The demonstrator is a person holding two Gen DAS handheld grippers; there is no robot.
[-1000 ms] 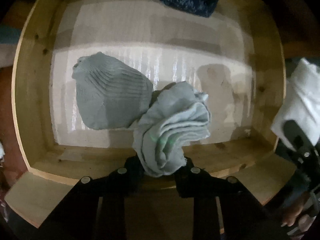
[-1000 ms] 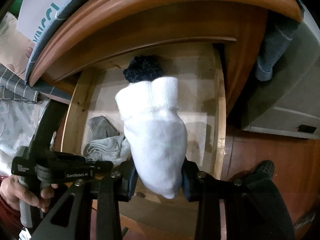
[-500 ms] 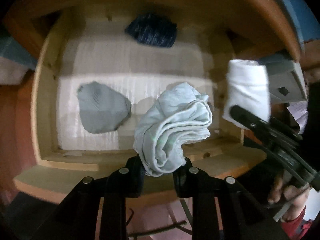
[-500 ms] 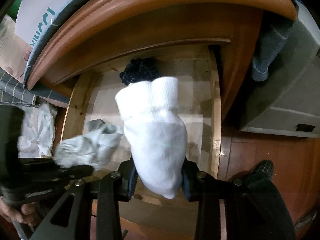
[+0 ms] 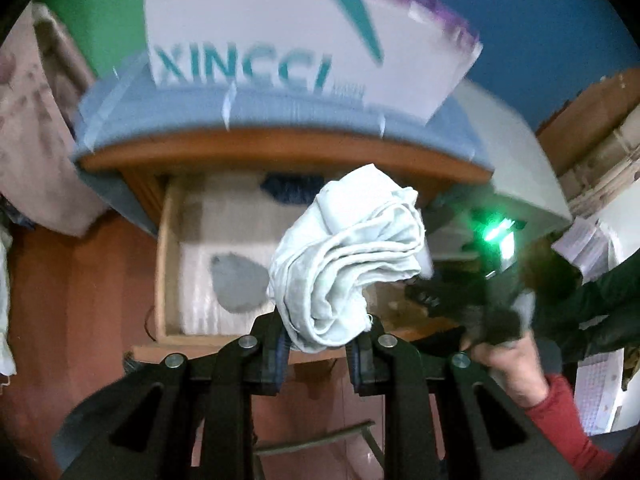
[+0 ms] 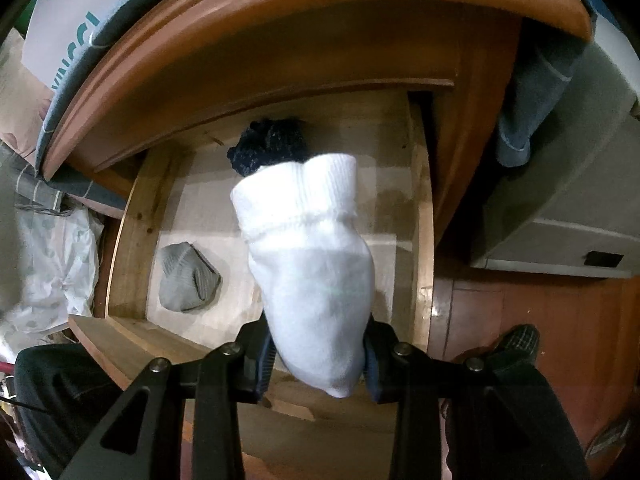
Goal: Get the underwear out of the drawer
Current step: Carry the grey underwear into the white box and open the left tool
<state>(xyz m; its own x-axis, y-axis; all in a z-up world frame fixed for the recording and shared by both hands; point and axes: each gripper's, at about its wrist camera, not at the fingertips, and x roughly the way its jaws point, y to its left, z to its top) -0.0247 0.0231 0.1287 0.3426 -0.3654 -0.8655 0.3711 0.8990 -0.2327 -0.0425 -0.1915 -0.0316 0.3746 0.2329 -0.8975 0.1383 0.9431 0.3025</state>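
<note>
I hold the left gripper (image 5: 320,344) clenched on the pale grey underwear (image 5: 348,256), frame centre, lifted above the open drawer (image 5: 164,264). The right gripper (image 6: 320,356) is clamped on a white rolled garment (image 6: 308,264), also over the drawer. A grey bundle (image 6: 186,276) at the left and a dark bundle (image 6: 272,144) at the top remain inside. I judge the best practice is firm jaw pressure and carrying both pieces clear of the front rim before any release.

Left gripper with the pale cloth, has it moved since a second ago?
Yes. The left gripper has lifted up and away from the drawer, carrying the pale cloth.
</note>
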